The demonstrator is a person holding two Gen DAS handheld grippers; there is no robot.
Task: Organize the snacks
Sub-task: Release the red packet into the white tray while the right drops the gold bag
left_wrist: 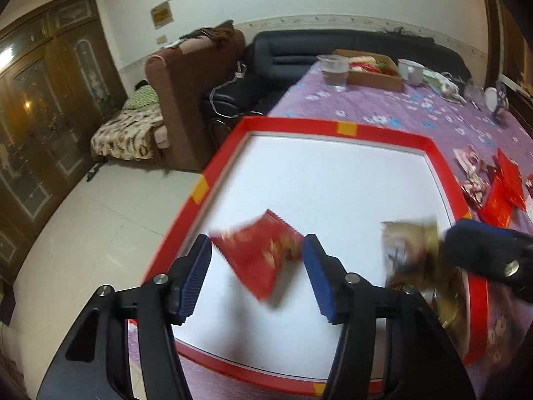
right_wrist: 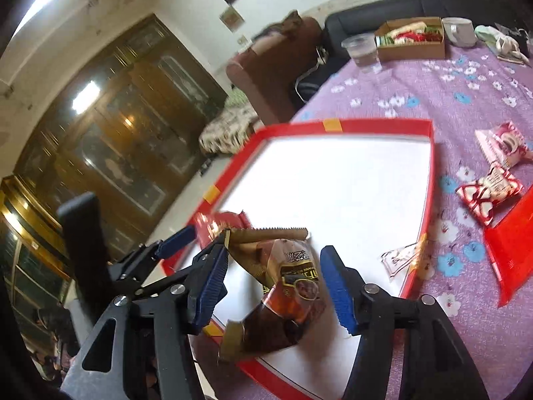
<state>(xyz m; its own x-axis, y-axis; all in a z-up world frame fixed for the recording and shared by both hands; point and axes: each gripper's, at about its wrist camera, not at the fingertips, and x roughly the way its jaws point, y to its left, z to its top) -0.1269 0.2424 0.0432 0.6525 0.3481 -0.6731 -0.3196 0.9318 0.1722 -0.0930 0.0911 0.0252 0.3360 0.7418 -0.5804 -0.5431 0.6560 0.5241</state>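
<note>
A red-rimmed box with a white floor (left_wrist: 319,180) lies on the purple flowered tablecloth; it also shows in the right wrist view (right_wrist: 333,180). My left gripper (left_wrist: 256,273) is open, and a blurred red snack packet (left_wrist: 263,253) lies between its blue pads over the box floor. My right gripper (right_wrist: 273,283) is open around a brown-and-gold snack packet (right_wrist: 283,286) lying at the box's near edge. That brown packet (left_wrist: 409,246) and the right gripper's finger show at the right of the left wrist view.
Loose red-and-white snack packets (right_wrist: 489,193) and red packets (left_wrist: 503,190) lie on the cloth right of the box. A clear plastic cup (right_wrist: 363,51), a cardboard box of snacks (right_wrist: 413,40) and a white mug (right_wrist: 459,30) stand at the far end. Sofas stand beyond the table.
</note>
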